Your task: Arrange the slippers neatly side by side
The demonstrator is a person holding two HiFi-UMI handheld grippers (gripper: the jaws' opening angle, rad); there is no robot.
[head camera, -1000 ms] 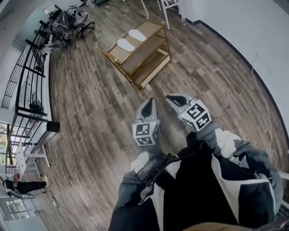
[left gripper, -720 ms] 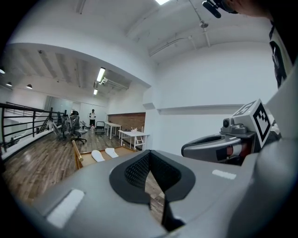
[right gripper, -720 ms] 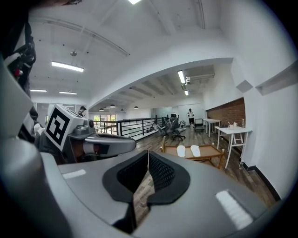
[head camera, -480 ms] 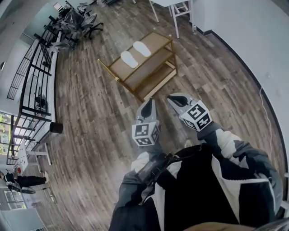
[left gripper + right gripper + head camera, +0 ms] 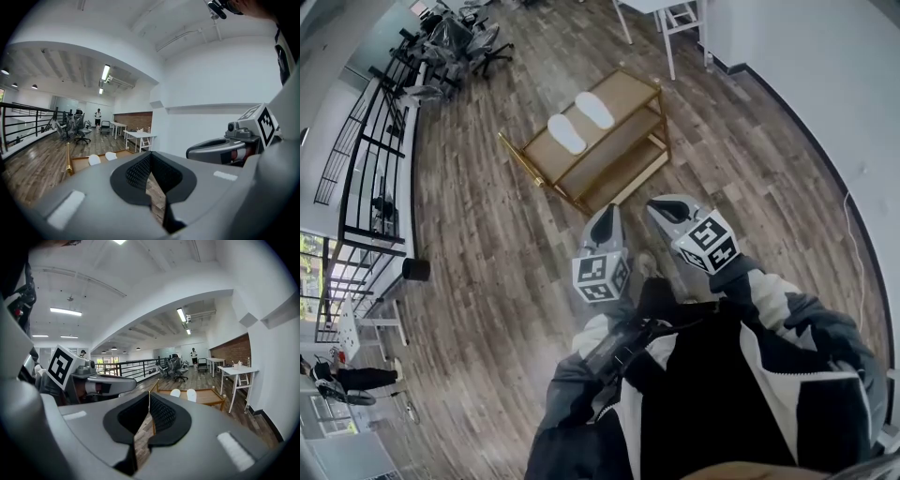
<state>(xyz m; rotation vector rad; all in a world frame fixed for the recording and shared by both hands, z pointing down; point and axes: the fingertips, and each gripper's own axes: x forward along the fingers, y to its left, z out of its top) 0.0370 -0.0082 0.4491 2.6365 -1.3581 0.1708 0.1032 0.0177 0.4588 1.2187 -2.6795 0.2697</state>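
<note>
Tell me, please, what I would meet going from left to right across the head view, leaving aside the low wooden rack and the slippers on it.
Black railing → black bin → left gripper → right gripper → white wall.

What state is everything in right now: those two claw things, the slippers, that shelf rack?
Left claw: shut, empty.
Right claw: shut, empty.
Nearer slipper: lying flat on the rack's top shelf, untouched.
Farther slipper: lying flat beside it, a gap between them.
Rack: standing on the floor, ahead of both claws.
</note>
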